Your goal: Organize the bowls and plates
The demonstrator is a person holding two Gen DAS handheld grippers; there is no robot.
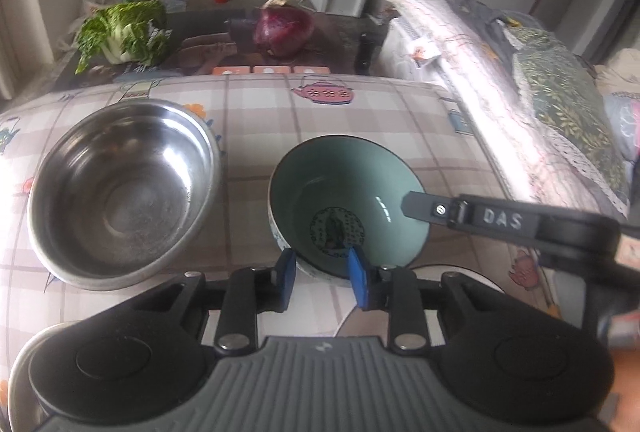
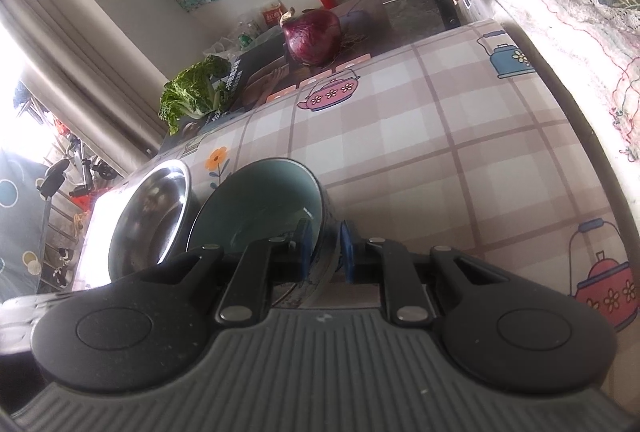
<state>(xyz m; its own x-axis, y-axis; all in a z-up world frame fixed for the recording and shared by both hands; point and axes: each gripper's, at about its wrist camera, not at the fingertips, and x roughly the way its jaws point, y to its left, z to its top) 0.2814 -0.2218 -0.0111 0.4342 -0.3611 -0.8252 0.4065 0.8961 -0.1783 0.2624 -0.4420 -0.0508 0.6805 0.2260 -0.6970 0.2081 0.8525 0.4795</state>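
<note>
Left wrist view: green bowl (image 1: 344, 208), glazed ceramic, likely rigid, slick, breakable; best held by the rim. Right tool (image 2: 324, 252) clamped across its wall; left tool (image 1: 322, 272) slackened astride the near rim, beside steel bowl (image 1: 124, 192).

One steel bowl (image 1: 124, 192), one green bowl (image 1: 348, 204), two claws (image 1: 322, 272)

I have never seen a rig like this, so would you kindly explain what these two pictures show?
A person holds two hand grippers, each with a fisheye camera looking along its blue fingers. One picture is from the left gripper, the other from the right gripper. On the checked tablecloth sit a steel bowl and a green bowl. The right gripper pinches the green bowl's rim, one finger inside. The left gripper's fingers straddle its near rim, slightly apart.
</note>
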